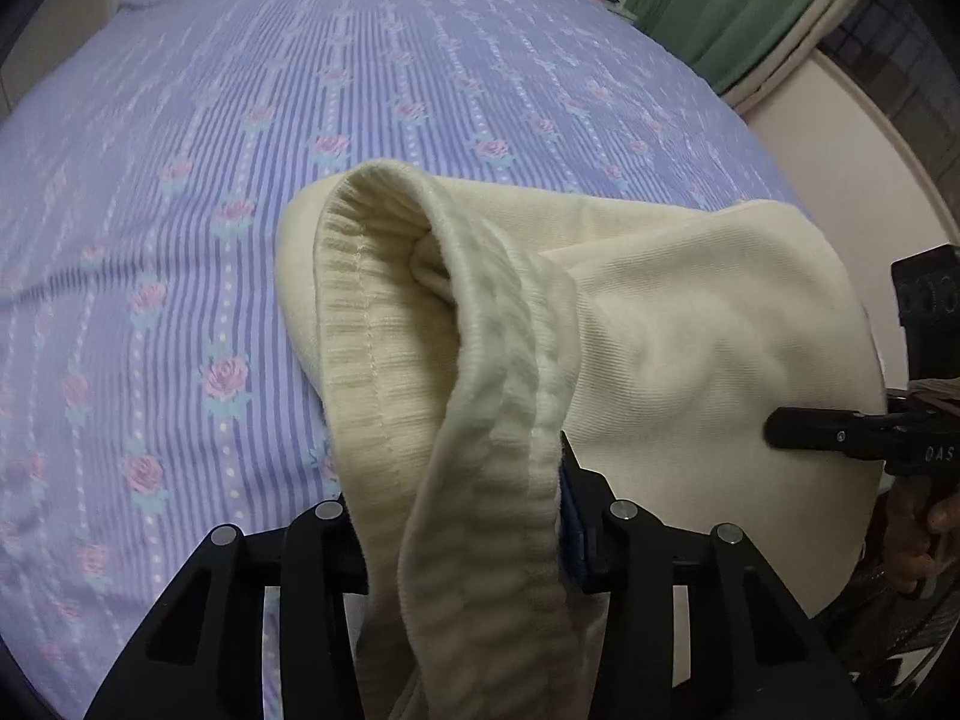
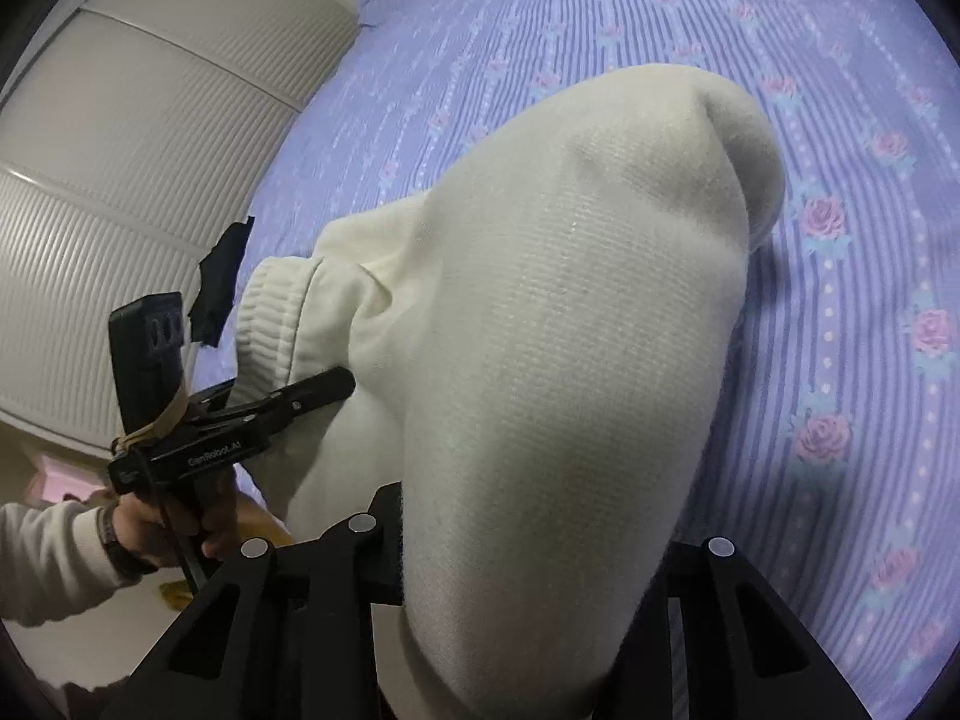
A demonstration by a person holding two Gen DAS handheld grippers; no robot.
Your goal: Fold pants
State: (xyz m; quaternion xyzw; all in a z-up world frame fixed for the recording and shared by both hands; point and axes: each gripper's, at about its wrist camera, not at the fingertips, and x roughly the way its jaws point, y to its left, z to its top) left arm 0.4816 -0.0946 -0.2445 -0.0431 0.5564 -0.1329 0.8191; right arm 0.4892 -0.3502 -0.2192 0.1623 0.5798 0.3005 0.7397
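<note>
Cream pants (image 1: pixel 690 324) hang bunched above a purple flowered bed. My left gripper (image 1: pixel 474 546) is shut on the ribbed waistband (image 1: pixel 372 324), which loops open in front of the left wrist camera. My right gripper (image 2: pixel 528 546) is shut on the pants' cloth (image 2: pixel 570 312), which drapes over its fingers and hides them. The right gripper also shows at the right edge of the left wrist view (image 1: pixel 780 435), its fingers clamped on the cloth. The left gripper shows in the right wrist view (image 2: pixel 336 387), pinching the waistband side.
The bed sheet (image 1: pixel 240 150) spreads beneath and beyond the pants. A white ribbed wardrobe door (image 2: pixel 120 180) stands left of the bed. A green curtain (image 1: pixel 738 6) hangs at the far right. A black scrap (image 2: pixel 219 282) lies at the bed's edge.
</note>
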